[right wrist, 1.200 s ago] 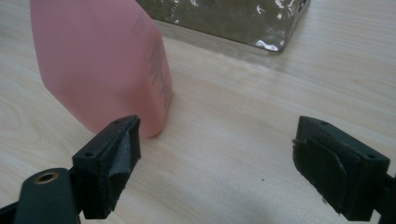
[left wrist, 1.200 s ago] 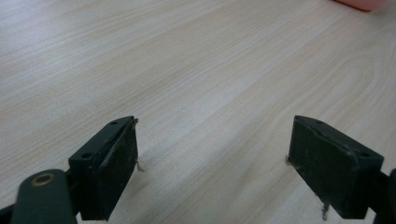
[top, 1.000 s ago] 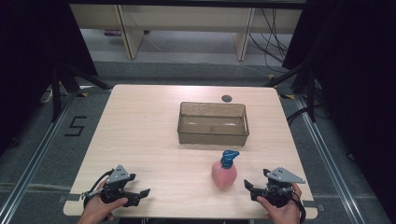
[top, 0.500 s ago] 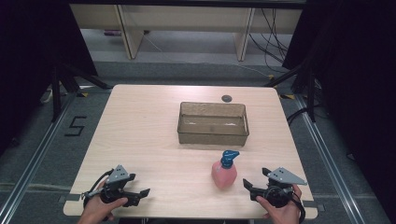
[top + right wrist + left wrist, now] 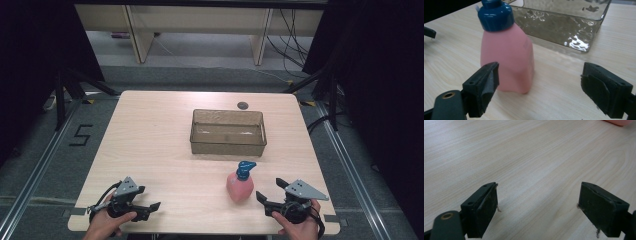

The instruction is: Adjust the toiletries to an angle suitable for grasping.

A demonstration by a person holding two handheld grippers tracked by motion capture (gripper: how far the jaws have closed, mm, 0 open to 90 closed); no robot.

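Note:
A pink bottle (image 5: 240, 187) with a blue pump cap stands upright on the wooden table (image 5: 150, 145), near its front right. My right gripper (image 5: 270, 190) rests just right of it, open and empty. In the right gripper view the bottle (image 5: 507, 55) stands ahead of the gripper (image 5: 539, 87), toward the left jaw and not touching either. My left gripper (image 5: 148, 198) sits open at the front left, well away from the bottle. Its own view shows the open gripper (image 5: 540, 205) over bare wood and the bottle's base (image 5: 619, 122) at the top right.
A clear rectangular plastic bin (image 5: 227, 132) stands empty behind the bottle, seen close up as the bin (image 5: 564, 22) in the right gripper view. A small dark disc (image 5: 243, 105) lies near the table's far edge. Dark floor surrounds the table.
My right gripper has edged slightly left toward the bottle. The left gripper, the bottle and the bin have not moved.

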